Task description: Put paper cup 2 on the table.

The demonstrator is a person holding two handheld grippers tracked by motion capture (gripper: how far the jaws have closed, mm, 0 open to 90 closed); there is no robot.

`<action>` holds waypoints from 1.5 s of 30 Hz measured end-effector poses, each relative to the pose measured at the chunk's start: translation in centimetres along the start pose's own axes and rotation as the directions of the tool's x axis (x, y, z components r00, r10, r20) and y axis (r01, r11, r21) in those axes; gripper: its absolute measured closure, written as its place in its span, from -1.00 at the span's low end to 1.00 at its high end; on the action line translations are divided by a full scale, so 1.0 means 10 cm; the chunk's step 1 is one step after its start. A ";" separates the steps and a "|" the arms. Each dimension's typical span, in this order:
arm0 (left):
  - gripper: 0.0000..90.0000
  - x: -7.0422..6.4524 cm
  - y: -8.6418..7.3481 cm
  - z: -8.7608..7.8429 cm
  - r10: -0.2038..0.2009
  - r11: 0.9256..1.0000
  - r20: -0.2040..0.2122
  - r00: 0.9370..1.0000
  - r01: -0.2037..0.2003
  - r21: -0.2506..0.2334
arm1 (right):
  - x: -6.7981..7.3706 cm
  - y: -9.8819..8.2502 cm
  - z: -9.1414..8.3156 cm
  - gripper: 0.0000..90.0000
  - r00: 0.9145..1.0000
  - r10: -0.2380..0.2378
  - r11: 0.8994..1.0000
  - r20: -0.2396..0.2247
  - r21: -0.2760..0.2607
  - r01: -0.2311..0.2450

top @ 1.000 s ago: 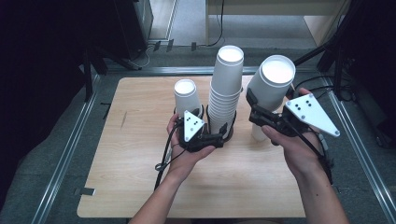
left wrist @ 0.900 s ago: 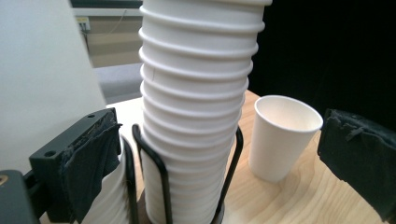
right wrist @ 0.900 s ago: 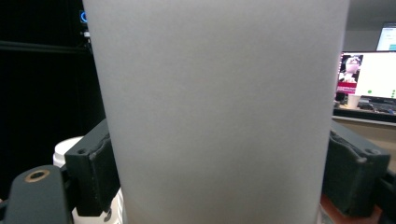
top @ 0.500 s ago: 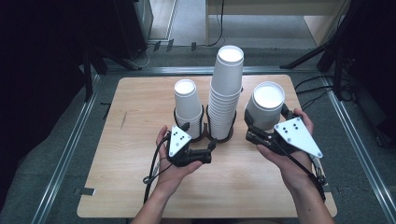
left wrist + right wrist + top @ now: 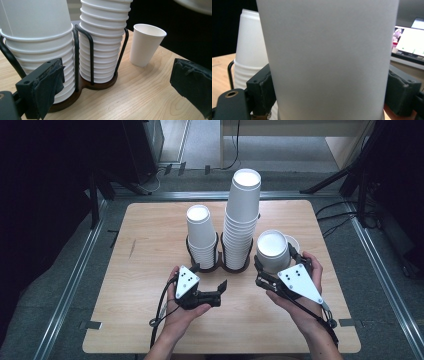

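A white paper cup (image 5: 272, 251) stands upright between the jaws of the right gripper (image 5: 274, 270), clamped on both sides, right of the cup holder (image 5: 218, 266) and just near of a second loose cup (image 5: 145, 44) on the table (image 5: 150, 230). The left gripper (image 5: 216, 292) — jaws spread wide, nothing between them — lies near of the holder's two stacks: the short stack (image 5: 202, 235) at left, the tall stack (image 5: 241, 217) beside it.

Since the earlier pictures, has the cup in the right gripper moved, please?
Yes. The held cup has come down beside the tall stack, toward the table.
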State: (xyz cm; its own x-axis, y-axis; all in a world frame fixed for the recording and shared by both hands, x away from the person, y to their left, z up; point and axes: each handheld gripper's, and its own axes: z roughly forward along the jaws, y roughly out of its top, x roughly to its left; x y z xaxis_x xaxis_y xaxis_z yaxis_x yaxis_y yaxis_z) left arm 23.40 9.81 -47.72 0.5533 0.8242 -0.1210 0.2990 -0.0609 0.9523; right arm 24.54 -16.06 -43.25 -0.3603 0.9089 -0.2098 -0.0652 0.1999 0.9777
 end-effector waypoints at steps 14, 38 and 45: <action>-1.00 -0.03 -0.05 -0.10 0.011 1.000 0.040 0.999 -0.012 0.023 | 0.16 -0.48 -0.10 -0.70 0.988 -0.154 0.987 0.014 0.055 0.153; -1.00 -0.23 -0.12 -0.08 0.102 0.993 0.152 0.983 -0.110 0.045 | 0.49 -0.81 -0.15 -0.71 0.850 -0.526 0.848 -0.003 0.071 0.525; -0.94 -0.30 -0.13 -0.07 0.149 0.986 0.171 0.974 -0.159 0.042 | 0.55 -0.85 -0.15 -0.71 0.816 -0.578 0.813 -0.026 0.071 0.578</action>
State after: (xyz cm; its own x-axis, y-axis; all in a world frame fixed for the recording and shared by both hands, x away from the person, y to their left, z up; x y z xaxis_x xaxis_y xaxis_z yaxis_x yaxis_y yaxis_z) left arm 20.75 7.82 -48.41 0.7166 0.6971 -0.0236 0.2398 -0.2145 0.9468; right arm 21.68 -13.31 -52.75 -0.2803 0.6163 -0.7359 -0.1954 0.7140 0.6723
